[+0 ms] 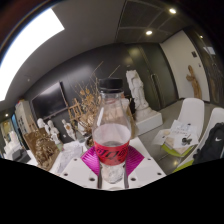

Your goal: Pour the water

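A clear plastic bottle (pixel 112 125) with a dark cap and a red label stands upright between my fingers. My gripper (pixel 112 160) is shut on the bottle, both magenta pads (pixel 93 161) pressing its sides at the label. The bottle is lifted well above the white table (pixel 70 170), and its upper half is seen against the dark wall behind. I cannot tell the water level inside. No cup or other vessel shows in this view.
A white bust (pixel 138 92) stands on a pedestal behind the bottle. Dried plants (pixel 88 100) and small white figures (pixel 50 130) sit at the left. A white chair (pixel 188 115) and a yellow-green box (pixel 180 150) are at the right.
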A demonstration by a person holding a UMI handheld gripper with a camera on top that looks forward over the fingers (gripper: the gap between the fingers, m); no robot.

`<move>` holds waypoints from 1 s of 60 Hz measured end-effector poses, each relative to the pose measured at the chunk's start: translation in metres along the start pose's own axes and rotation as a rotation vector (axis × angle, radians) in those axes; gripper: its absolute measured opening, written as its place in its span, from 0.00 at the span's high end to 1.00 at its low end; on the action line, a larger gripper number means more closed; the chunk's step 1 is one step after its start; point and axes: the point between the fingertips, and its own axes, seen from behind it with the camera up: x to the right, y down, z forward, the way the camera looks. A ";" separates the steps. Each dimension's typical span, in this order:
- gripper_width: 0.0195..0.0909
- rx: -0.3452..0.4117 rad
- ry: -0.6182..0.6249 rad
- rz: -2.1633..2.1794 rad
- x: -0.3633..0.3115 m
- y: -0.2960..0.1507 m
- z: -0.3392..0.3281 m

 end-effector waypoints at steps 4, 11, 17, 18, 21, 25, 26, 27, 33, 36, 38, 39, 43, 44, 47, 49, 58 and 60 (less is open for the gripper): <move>0.86 -0.010 0.044 -0.120 0.025 0.006 0.003; 0.87 -0.066 0.092 -0.250 0.068 0.034 0.012; 0.87 -0.117 0.121 -0.317 0.096 0.063 0.017; 0.87 -0.123 0.126 -0.327 0.100 0.067 0.019; 0.87 -0.139 0.132 -0.347 0.112 0.084 0.023; 0.87 -0.165 0.136 -0.341 0.123 0.100 0.028; 0.87 -0.171 0.139 -0.338 0.127 0.104 0.029; 0.87 -0.176 0.143 -0.334 0.128 0.108 0.033; 0.87 -0.195 0.157 -0.323 0.143 0.125 0.034; 0.87 -0.205 0.163 -0.311 0.148 0.132 0.037; 0.86 -0.213 0.170 -0.303 0.151 0.139 0.033; 0.86 -0.191 0.166 -0.300 0.150 0.135 0.033; 0.87 -0.184 0.171 -0.289 0.152 0.137 0.032; 0.86 -0.181 0.172 -0.287 0.152 0.136 0.032; 0.86 -0.178 0.177 -0.291 0.152 0.136 0.034; 0.81 -0.174 0.179 -0.298 0.151 0.136 0.033; 0.56 -0.181 0.200 -0.291 0.153 0.135 0.031; 0.45 -0.186 0.208 -0.285 0.154 0.133 0.028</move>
